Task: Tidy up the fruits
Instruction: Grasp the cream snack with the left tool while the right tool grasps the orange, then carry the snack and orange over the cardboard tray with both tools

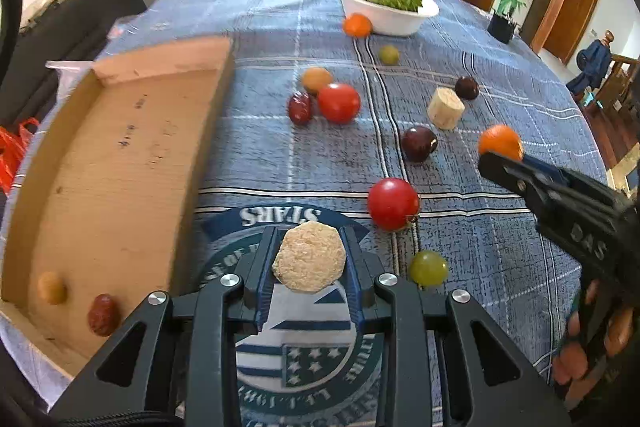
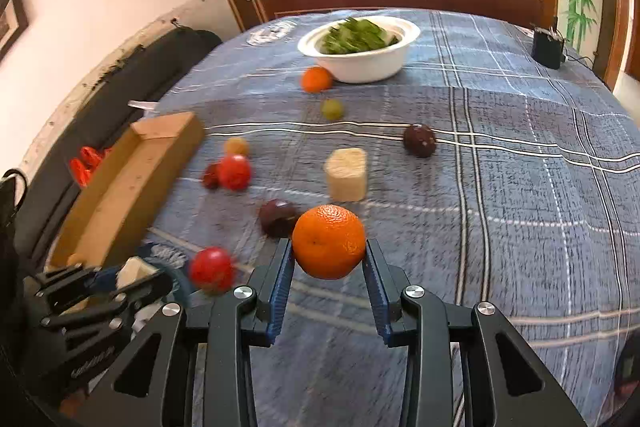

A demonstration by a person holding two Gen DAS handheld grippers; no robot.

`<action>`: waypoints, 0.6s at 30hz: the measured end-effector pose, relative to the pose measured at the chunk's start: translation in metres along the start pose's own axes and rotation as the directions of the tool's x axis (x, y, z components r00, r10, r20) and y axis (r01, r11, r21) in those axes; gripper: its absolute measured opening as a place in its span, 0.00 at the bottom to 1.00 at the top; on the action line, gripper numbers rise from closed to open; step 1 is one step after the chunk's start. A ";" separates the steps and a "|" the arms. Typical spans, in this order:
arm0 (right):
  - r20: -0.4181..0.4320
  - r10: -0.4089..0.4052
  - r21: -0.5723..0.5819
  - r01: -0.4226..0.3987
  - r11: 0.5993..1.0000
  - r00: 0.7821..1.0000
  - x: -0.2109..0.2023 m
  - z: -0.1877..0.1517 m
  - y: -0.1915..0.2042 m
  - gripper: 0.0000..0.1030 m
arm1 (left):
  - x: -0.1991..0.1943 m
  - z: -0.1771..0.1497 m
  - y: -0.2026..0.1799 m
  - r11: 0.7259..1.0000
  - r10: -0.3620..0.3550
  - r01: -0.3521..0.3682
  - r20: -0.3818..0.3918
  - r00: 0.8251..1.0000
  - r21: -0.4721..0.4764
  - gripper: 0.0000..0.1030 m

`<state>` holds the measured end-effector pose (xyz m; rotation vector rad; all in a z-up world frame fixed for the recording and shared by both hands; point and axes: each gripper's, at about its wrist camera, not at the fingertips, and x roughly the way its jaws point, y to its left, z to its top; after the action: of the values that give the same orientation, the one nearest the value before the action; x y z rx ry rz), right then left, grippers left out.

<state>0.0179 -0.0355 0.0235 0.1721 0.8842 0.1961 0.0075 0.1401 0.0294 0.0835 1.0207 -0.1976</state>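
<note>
The wooden tray holds a red date and a small tan fruit; the white bowl holds greens. The left gripper clamps a pale cut chunk above the tablecloth. The right gripper pinches an orange.

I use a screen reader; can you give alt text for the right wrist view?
The right gripper clamps an orange above a blue plaid tablecloth scattered with fruit; a wooden tray lies left.
</note>
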 end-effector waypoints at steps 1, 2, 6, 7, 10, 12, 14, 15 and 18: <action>0.004 0.009 -0.003 -0.009 1.000 1.000 -0.004 -0.001 0.004 0.35 | -0.004 0.000 0.002 1.000 0.000 0.000 0.005 1.000 -0.003 0.27; 0.008 0.020 -0.006 -0.020 1.000 1.000 -0.009 -0.002 0.008 0.35 | -0.008 -0.001 0.004 1.000 0.001 -0.001 0.010 1.000 -0.007 0.27; 0.025 0.065 -0.028 -0.065 0.998 0.998 -0.028 -0.007 0.028 0.35 | -0.024 -0.004 0.012 1.000 0.016 -0.015 0.036 0.999 -0.017 0.27; 0.029 0.075 -0.037 -0.074 0.997 0.997 -0.033 -0.007 0.034 0.35 | -0.029 -0.005 0.015 0.999 0.032 -0.031 0.048 0.998 -0.018 0.27; 0.041 0.101 -0.063 -0.098 0.993 0.994 -0.044 -0.009 0.051 0.35 | -0.037 -0.006 0.023 0.998 0.056 -0.054 0.062 0.996 -0.027 0.27; 0.044 0.118 -0.081 -0.114 0.990 0.992 -0.050 -0.009 0.063 0.35 | -0.041 -0.007 0.030 0.997 0.072 -0.070 0.073 0.995 -0.039 0.27; 0.044 0.128 -0.097 -0.124 0.988 0.991 -0.052 -0.009 0.072 0.35 | -0.046 -0.008 0.039 0.995 0.093 -0.089 0.083 0.992 -0.050 0.27; 0.042 0.135 -0.104 -0.130 0.986 0.990 -0.053 -0.010 0.077 0.35 | -0.048 -0.009 0.043 0.994 0.101 -0.096 0.087 0.991 -0.057 0.27; 0.037 0.146 -0.127 -0.140 0.982 0.989 -0.054 -0.011 0.088 0.35 | -0.052 -0.011 0.055 0.991 0.114 -0.107 0.091 0.989 -0.082 0.27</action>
<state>-0.0326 0.0375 0.0770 0.1238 0.8110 0.3791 -0.0166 0.2026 0.0663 0.0602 0.9243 -0.0607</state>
